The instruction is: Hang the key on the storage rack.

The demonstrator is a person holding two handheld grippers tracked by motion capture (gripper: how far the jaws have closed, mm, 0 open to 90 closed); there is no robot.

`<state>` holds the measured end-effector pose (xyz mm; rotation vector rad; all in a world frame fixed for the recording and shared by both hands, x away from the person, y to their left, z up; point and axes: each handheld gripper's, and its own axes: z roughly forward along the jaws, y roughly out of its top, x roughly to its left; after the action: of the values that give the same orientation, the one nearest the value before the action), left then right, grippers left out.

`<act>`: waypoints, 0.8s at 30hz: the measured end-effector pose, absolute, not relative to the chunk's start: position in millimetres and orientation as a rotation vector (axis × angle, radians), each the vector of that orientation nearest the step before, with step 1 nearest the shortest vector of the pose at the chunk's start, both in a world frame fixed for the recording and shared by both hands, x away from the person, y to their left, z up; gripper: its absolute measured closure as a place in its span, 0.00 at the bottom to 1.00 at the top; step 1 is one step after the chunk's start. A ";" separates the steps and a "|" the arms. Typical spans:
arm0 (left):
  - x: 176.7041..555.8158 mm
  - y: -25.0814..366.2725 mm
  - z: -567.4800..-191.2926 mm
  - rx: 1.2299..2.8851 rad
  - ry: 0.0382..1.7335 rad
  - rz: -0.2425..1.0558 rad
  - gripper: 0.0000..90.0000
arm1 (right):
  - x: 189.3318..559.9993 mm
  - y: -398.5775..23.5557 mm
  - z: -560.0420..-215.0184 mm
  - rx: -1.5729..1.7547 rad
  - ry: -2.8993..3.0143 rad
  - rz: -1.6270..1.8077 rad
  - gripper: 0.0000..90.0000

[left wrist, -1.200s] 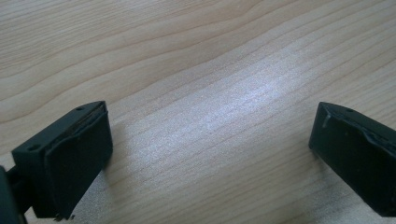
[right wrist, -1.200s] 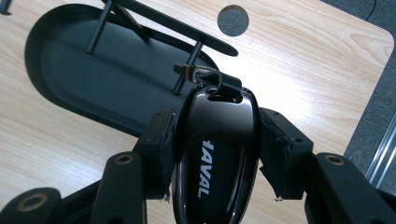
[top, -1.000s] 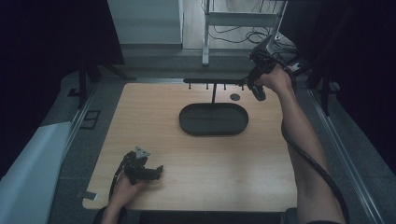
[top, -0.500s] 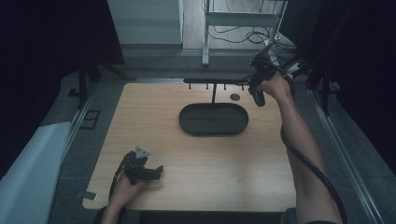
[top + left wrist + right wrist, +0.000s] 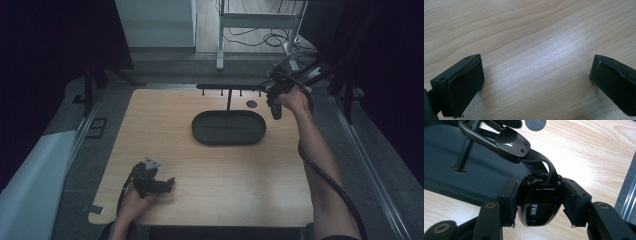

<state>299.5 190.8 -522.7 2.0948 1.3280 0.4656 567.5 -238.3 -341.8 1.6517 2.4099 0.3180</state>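
Fingers [image 5: 510, 200] of right gripper [image 5: 539, 202] clamp a glossy black key fob [image 5: 539, 207] from both sides, lower centre of right gripper view; its strap [image 5: 539, 165] runs up to a shiny black tab [image 5: 510, 142]. High view: right gripper [image 5: 276, 102] sits upper right, just right of the black oval tray [image 5: 229, 128] w/ its peg rack [image 5: 230, 87]. Left gripper [image 5: 152, 184], lower left, rests on the wood table [image 5: 240, 180]; jaws wide apart, nothing btwn them.

The high view was dim, its edges black; light fell from above on the desk [image 5: 210, 165]. Close up, the desk showed soft glare, the near claws blurred.
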 end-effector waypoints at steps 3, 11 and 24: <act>299.5 190.7 -522.9 2.093 1.328 0.467 0.00 | 568.4 -237.7 -349.3 1.650 2.416 0.335 0.54; 299.5 190.8 -522.7 2.096 1.327 0.468 0.00 | 569.7 -229.7 -366.7 1.626 2.422 0.350 0.54; 299.4 190.8 -522.7 2.096 1.328 0.466 0.00 | 567.8 -219.8 -389.2 1.565 2.426 0.461 0.54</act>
<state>299.4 190.8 -522.7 2.0962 1.3281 0.4659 567.8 -219.8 -389.2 1.5648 2.4255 0.4610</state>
